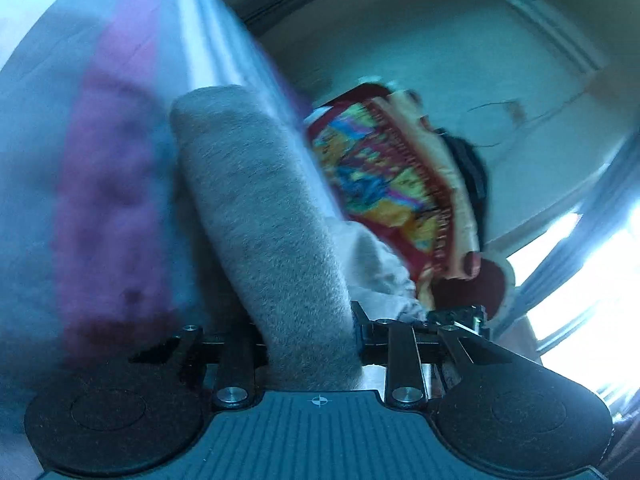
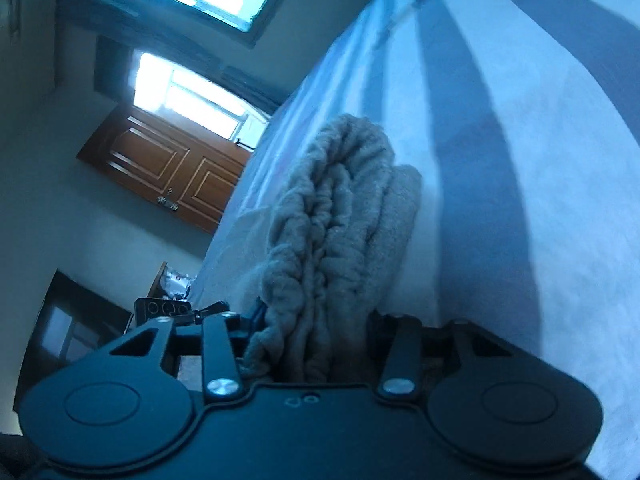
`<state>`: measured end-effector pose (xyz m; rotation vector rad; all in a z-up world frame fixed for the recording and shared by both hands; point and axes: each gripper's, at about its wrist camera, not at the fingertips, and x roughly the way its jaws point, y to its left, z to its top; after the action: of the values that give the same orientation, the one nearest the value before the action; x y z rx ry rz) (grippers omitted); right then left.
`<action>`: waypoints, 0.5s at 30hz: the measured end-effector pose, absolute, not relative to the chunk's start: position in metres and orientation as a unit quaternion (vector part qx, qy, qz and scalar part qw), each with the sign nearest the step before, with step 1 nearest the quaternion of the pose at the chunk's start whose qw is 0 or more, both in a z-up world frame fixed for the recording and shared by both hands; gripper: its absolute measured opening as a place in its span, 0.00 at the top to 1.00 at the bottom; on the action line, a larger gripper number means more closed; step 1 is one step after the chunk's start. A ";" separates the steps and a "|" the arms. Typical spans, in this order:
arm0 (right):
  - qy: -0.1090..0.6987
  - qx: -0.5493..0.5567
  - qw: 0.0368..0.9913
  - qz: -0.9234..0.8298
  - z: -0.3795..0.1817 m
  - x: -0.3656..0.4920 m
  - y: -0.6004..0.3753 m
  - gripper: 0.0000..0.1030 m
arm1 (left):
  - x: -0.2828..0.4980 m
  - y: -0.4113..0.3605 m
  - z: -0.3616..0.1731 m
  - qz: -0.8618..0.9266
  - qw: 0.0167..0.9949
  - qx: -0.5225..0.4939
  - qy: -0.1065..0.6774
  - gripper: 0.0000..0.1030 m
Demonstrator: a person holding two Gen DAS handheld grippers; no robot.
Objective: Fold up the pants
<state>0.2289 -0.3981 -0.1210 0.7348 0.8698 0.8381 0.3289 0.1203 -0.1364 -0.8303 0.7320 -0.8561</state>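
Grey fuzzy pants (image 1: 260, 216) showing against pale blue-white sheet (image 2: 560, 200); multicoloured red-bordered cloth (image 1: 384, 184), purple blurred patch (image 1: 108, 200), brown panelled door (image 2: 168, 168).

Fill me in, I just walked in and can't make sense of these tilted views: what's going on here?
A person with a handheld gripper in each hand is folding grey fleece pants on a pale sheet. The left gripper is clamped on a smooth folded edge; the right gripper grips a thicker, bunched stack of layers. A colourful cloth lies beyond.
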 end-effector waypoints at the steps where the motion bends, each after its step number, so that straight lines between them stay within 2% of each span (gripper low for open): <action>1: 0.395 0.331 0.762 0.393 -0.112 0.229 -0.395 0.58 | 0.329 0.122 -0.130 -0.397 0.769 -0.378 0.330 0.72; 7: 0.380 0.300 0.763 0.429 -0.072 0.273 -0.368 0.59 | 0.367 0.160 -0.094 -0.385 0.789 -0.376 0.296 0.72; 15: 0.372 0.313 0.764 0.424 -0.067 0.379 -0.330 0.59 | 0.462 0.199 -0.079 -0.349 0.814 -0.352 0.304 0.72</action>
<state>0.3789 -0.3297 -0.0665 0.6812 0.8092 0.9224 0.4623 0.1993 -0.0793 -0.7519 0.6491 -0.7442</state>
